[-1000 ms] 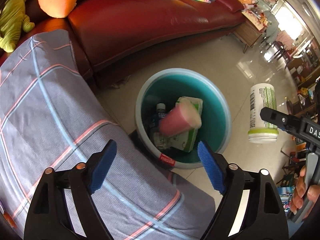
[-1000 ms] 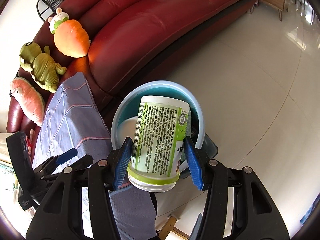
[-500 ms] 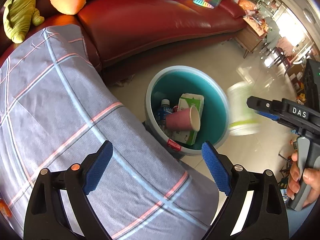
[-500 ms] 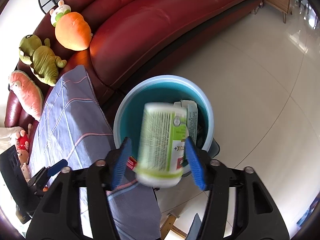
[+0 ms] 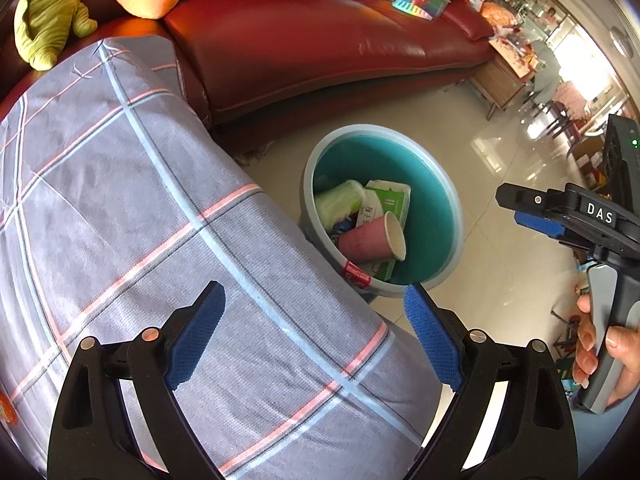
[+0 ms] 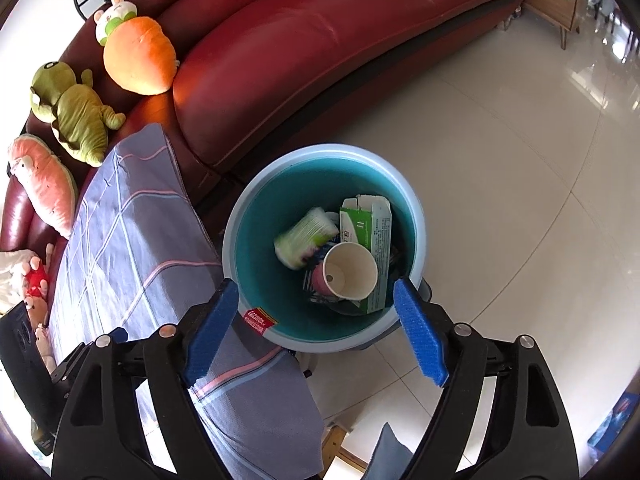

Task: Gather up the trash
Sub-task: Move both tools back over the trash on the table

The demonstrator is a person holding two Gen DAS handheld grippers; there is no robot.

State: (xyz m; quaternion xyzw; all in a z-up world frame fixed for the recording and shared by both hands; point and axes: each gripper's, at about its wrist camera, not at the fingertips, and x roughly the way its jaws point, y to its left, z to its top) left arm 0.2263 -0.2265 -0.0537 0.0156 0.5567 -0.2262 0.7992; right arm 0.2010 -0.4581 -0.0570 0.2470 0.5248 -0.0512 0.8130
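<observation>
The bin [image 6: 320, 332] is being overlooked from directly above by the right gripper [image 6: 316, 332], jaws just spread and empty; the left gripper [image 5: 316, 336], likewise spread and empty, is being held beside it over the checked cloth [image 5: 120, 200].

both views are bright, lit by daylight from windows at the upper right of the left wrist view, where the glare is blown out to white. the glossy pale tiled floor [image 6: 500, 168] mirrors that light in soft patches; the dark red leather sofa [image 6: 304, 52] carries broad sheen highlights. the round teal plastic bin [image 6: 256, 248] is shaded along its inner wall. a white-and-green cylindrical container [image 6: 306, 236] inside it is motion-blurred, while its surroundings stay sharp. fisheye distortion bends straight lines strongly toward the edges, and the corners fall into black vignette.
</observation>
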